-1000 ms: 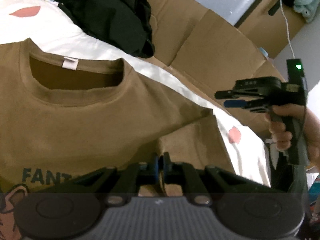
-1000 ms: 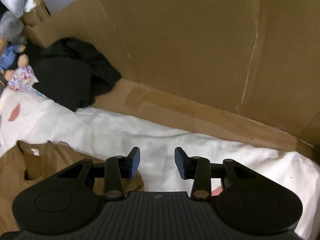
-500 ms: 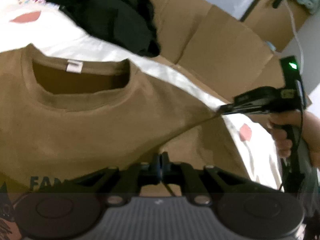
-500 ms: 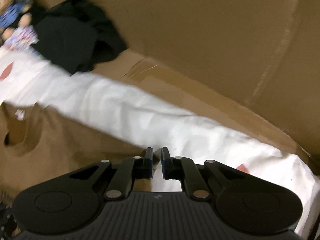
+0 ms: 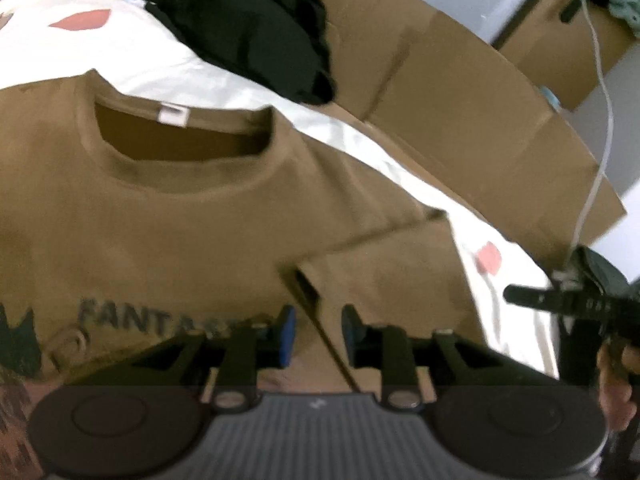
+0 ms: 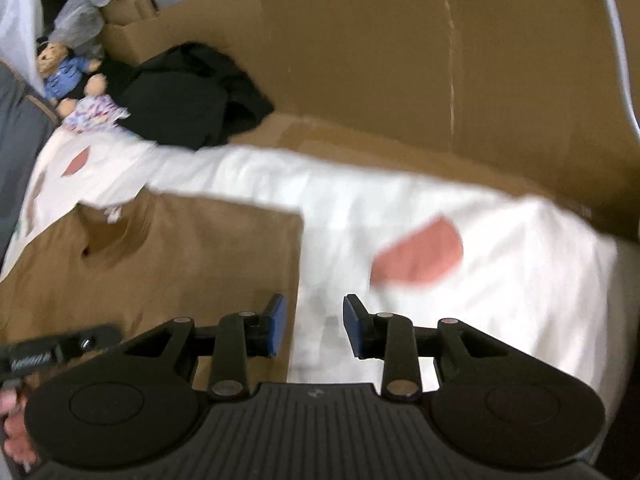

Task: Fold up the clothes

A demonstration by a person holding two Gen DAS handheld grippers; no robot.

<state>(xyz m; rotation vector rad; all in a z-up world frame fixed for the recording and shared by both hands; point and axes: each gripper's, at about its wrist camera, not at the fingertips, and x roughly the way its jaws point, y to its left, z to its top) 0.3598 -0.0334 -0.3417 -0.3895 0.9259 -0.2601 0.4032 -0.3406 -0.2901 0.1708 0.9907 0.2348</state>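
Observation:
A brown T-shirt [image 5: 168,236] with dark "FANTAS" lettering lies flat, front up, on a white sheet [image 5: 168,68]. Its right sleeve [image 5: 384,280] is folded in over the body. My left gripper [image 5: 318,334] is open and empty, just above the sleeve's edge. My right gripper [image 6: 312,326] is open and empty over the shirt's straight right edge [image 6: 298,264], with the shirt [image 6: 180,264] to its left and the white sheet [image 6: 500,280] to its right. It also shows at the right of the left wrist view [image 5: 560,300].
A pile of black clothes [image 5: 256,28] lies at the far edge of the sheet, also in the right wrist view [image 6: 192,96]. Cardboard walls [image 6: 400,60] stand behind. A teddy bear [image 6: 64,68] sits at the far left. A white cable [image 5: 600,120] hangs at the right.
Both grippers were shut on the shirt's sleeve and shoulder half a second ago; both have opened and let go. The sleeve now lies folded in, and the right gripper has drawn back.

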